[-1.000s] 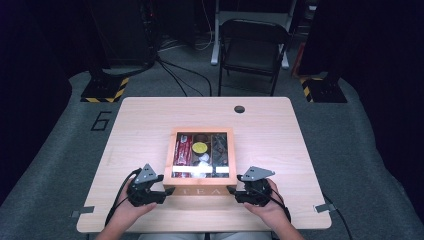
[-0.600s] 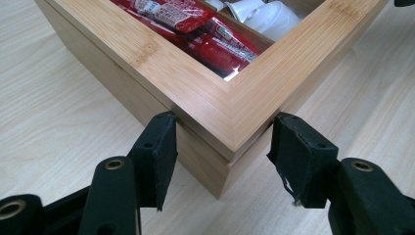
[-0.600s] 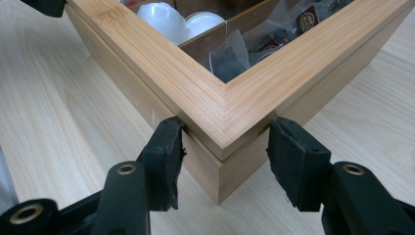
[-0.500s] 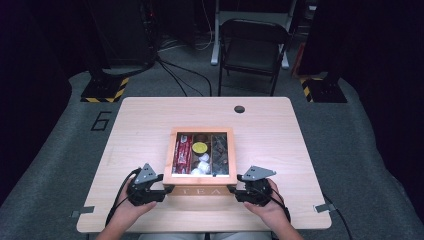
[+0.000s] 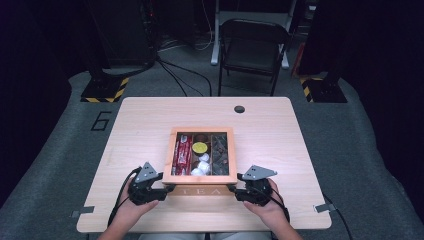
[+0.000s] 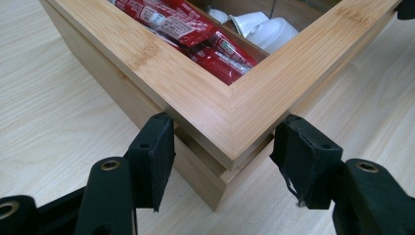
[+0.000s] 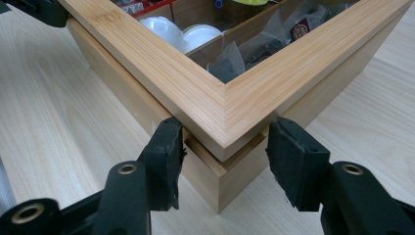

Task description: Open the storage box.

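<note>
- Table (image 5: 150,125): the box (image 5: 204,179) sits at its near middle, labelled TEA on the front.
- Box lid (image 6: 195,93): slightly raised, a gap shows under it; uneven lifting risks twisting or dropping it.
- Left gripper (image 5: 150,189): jaws open, straddling the box's near-left corner, gripping nothing.
- Right gripper (image 5: 250,190): likewise at the near-right corner; pads may slip.
- Red packets (image 6: 195,39), white cups (image 7: 186,32) inside the box; nothing obstructs.

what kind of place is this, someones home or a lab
Most likely a lab or recording studio, not a home: black curtained surroundings, equipment stand bases marked with hazard tape, cables across the grey floor, and a lone wooden table with a folding chair behind it.
</note>
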Demonstrator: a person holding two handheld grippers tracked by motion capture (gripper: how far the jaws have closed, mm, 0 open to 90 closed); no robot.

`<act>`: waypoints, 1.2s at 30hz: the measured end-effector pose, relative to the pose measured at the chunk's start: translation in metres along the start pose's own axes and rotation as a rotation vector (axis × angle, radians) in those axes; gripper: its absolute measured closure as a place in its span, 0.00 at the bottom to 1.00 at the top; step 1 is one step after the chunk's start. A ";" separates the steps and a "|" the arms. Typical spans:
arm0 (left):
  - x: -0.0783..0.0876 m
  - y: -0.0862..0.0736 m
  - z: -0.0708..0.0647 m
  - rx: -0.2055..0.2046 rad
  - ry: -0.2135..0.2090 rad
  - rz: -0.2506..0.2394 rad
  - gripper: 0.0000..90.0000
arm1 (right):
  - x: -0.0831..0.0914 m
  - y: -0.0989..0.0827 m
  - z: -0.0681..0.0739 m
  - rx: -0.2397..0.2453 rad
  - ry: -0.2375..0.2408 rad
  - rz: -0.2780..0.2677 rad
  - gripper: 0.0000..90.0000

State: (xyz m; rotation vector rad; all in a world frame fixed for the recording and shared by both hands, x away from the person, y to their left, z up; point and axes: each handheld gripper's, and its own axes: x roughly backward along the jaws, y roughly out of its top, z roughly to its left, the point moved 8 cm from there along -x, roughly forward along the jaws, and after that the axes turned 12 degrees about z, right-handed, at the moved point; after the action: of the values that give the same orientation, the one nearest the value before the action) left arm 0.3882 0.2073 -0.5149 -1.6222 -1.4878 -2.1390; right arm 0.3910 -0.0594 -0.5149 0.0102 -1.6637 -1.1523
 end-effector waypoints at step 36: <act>0.023 0.024 0.006 0.067 -0.017 -0.069 0.46 | 0.018 0.025 -0.007 -0.016 -0.047 -0.062 0.50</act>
State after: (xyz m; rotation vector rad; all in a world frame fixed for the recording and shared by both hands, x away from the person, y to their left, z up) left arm 0.3957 0.2094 -0.4815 -1.5941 -1.6250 -2.0901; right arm 0.4011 -0.0602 -0.4845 0.0252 -1.7056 -1.2203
